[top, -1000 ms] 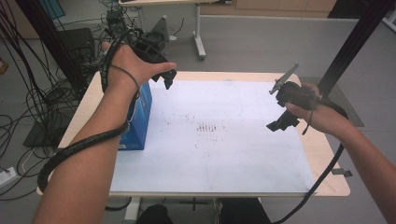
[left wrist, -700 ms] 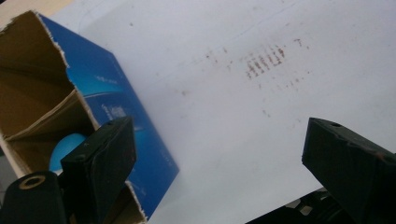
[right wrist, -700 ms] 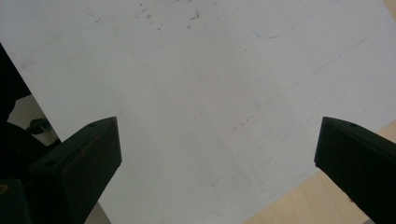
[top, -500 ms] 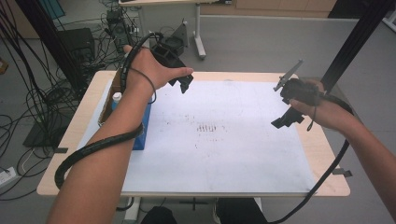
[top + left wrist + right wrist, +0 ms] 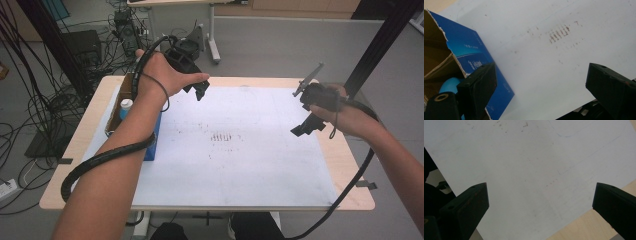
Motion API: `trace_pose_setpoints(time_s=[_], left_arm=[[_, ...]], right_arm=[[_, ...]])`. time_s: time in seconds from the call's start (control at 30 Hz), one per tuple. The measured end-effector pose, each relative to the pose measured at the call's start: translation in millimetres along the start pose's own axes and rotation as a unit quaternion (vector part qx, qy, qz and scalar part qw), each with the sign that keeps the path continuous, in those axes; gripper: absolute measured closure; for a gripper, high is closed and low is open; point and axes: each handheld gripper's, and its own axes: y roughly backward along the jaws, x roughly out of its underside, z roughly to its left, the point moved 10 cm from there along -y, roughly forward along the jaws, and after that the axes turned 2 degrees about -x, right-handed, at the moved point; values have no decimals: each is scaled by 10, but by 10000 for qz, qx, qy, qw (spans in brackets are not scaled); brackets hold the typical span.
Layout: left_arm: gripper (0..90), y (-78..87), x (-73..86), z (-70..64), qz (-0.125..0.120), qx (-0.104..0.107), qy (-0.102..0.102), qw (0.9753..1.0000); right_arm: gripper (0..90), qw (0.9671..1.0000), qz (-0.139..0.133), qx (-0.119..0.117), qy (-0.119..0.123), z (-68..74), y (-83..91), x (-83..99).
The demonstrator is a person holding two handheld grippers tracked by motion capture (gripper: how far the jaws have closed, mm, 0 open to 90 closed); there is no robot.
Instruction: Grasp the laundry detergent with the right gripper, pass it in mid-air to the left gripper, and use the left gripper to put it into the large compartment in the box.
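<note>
Plainly, the only printing to be seen is on the blue box (image 5: 474,57) that stands at the left edge of the bench (image 5: 90,125): a few lines of pale lettering run along its blue side in the left gripper view, too small and blurred to read. The box is open at the top, its torn brown flap raised, and a bottle with a light blue cap (image 5: 126,104) stands inside it. A large white sheet (image 5: 240,165) covers most of the bench, leaving the wooden border bare at the edges; near its middle is a small patch of short reddish-brown marks (image 5: 222,136), with scattered specks around it and a few faint pencil lines toward the right side. The left tongs (image 5: 197,90) hang in the air above the far left part of the sheet, near the far edge and just beyond the box; their jaws stand wide apart with nothing between them and touch nothing. The right tongs (image 5: 302,130) hang above the right side of the sheet, near the right edge of the bench, likewise spread wide, empty and clear of the surface. A ribbed black cable (image 5: 100,160) coils around the left forearm, and another cable (image 5: 350,190) trails from the right hand (image 5: 345,117) down past the near right corner.
</note>
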Motion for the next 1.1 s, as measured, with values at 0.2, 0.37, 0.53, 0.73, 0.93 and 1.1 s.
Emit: trace_pose_setpoints(time_s=[0.2,0.37,0.53,0.73,0.93,1.1], left_arm=[[107,-25,-14,-18,44,-52,-2,10000],[107,-29,-40,-37,15,-9,-4,10000],[107,-36,-47,-34,18,16,-20,10000],[108,-67,-39,-36,9,62,13,10000],[109,-75,-28,-38,33,81,-19,10000],[107,-66,-32,-38,13,79,-23,10000]], right_arm=[[4,10000,-7,-2,6,-22,2,10],[4,10000,-4,0,22,-28,0,5],[4,10000,3,-10,20,-30,-4,3],[4,10000,10,1,18,-21,2,5],[4,10000,10,-10,35,-8,0,-10],[4,10000,8,-2,49,-2,-2,-30]])
